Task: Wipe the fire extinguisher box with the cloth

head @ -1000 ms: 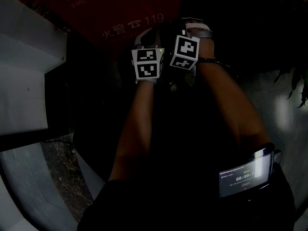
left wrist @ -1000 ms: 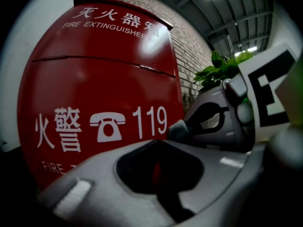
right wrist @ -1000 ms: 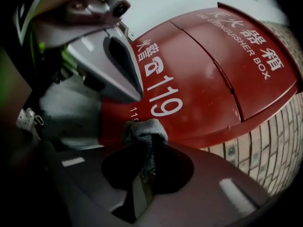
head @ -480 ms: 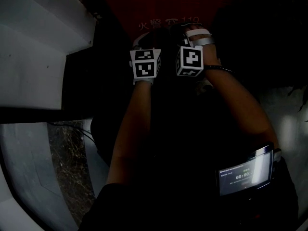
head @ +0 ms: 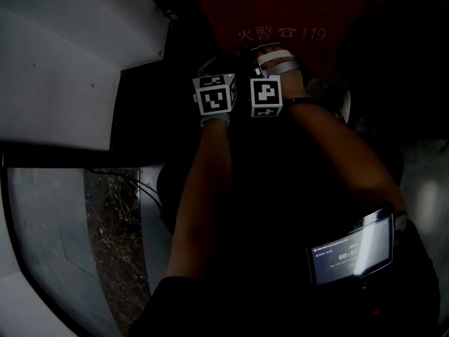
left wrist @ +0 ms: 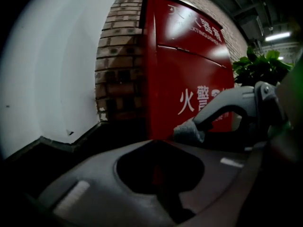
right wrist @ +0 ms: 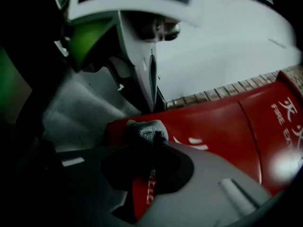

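Close to the front of the red fire extinguisher box [head: 280, 20], both grippers are held side by side. Right gripper [right wrist: 154, 143]: jaws closed on a wad of grey cloth [right wrist: 146, 126], near the box's face, though contact cannot be confirmed. Left gripper [left wrist: 161, 176]: jaws together, nothing between them. Assessment: this looks like the approach to a wipe. The next move calls for pressing the cloth to the panel and sweeping across.

火警 119 on red fire extinguisher box [head: 280, 12], FIRE EX above
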